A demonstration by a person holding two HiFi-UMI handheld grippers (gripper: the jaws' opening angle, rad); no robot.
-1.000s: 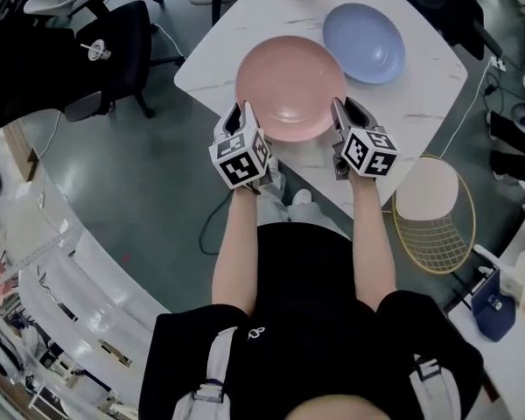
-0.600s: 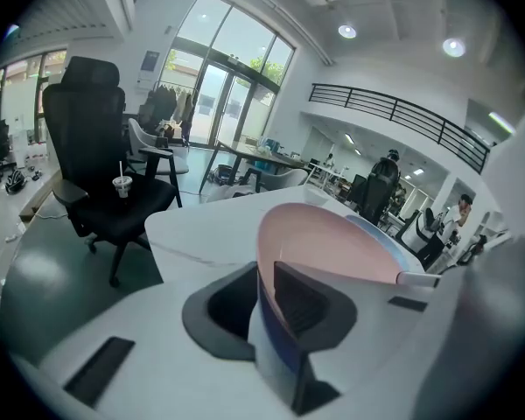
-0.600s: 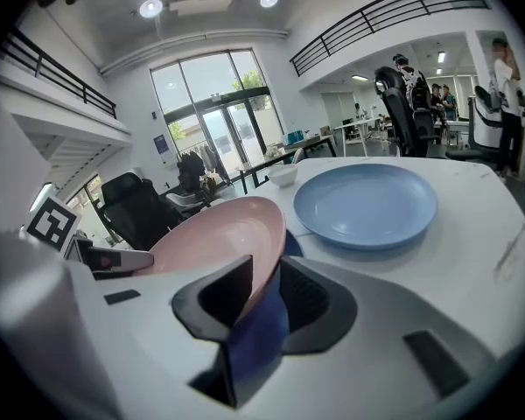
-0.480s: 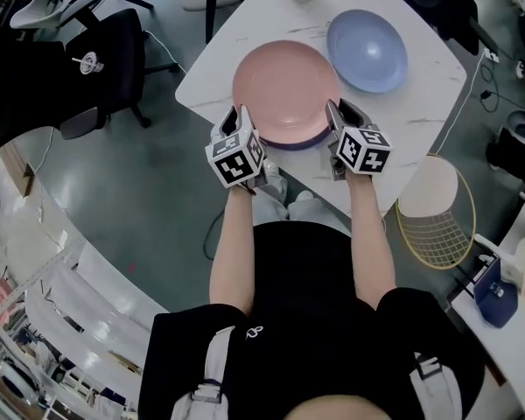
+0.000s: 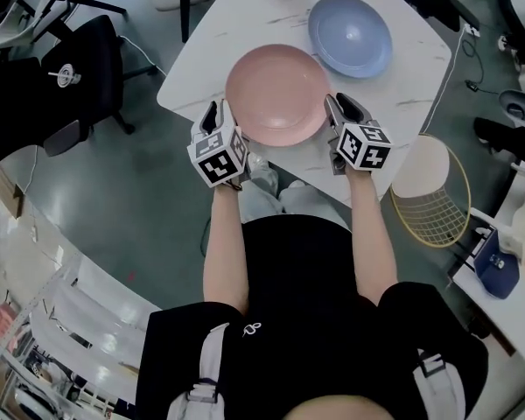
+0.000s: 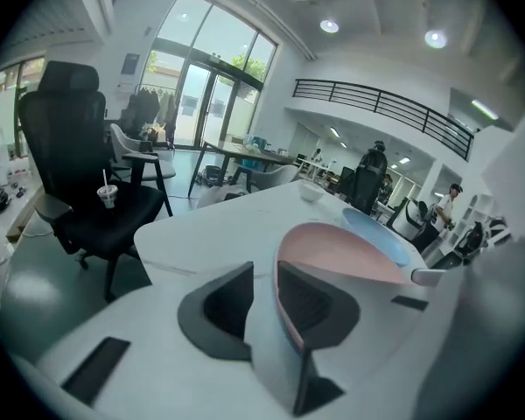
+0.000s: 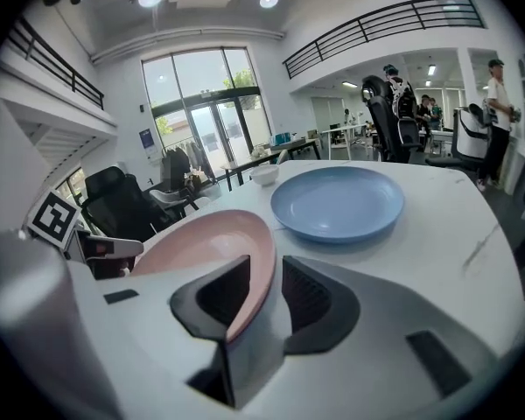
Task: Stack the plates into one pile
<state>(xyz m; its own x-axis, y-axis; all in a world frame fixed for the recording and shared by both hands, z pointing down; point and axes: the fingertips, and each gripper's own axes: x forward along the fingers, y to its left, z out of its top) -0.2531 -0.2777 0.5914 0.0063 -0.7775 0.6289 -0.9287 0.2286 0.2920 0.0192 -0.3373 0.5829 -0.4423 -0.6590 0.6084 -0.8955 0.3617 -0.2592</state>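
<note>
1. The left hand-held gripper (image 5: 215,112) has its jaws apart; they have just been opening. The pink plate (image 5: 277,94) has its rim along one jaw's inner face, unpinched, so this side looks let go.
2. The right hand-held gripper (image 5: 341,110) has also just been opening. The opposite rim sits in its gap with room to spare, so it is no longer clamped.
3. One hand-held gripper takes each side, probably because a wide, shallow plate rides level that way.
4. The pink plate lies flat near the bench's (image 5: 398,86) near edge, between the two grippers. I cannot tell whether another plate lies beneath it.
5. The blue plate (image 5: 350,35) lies alone farther back and to the right, apart from the pink one, so the pile seems unfinished.
6. A white bowl (image 7: 264,175) stands beyond both plates.
</note>
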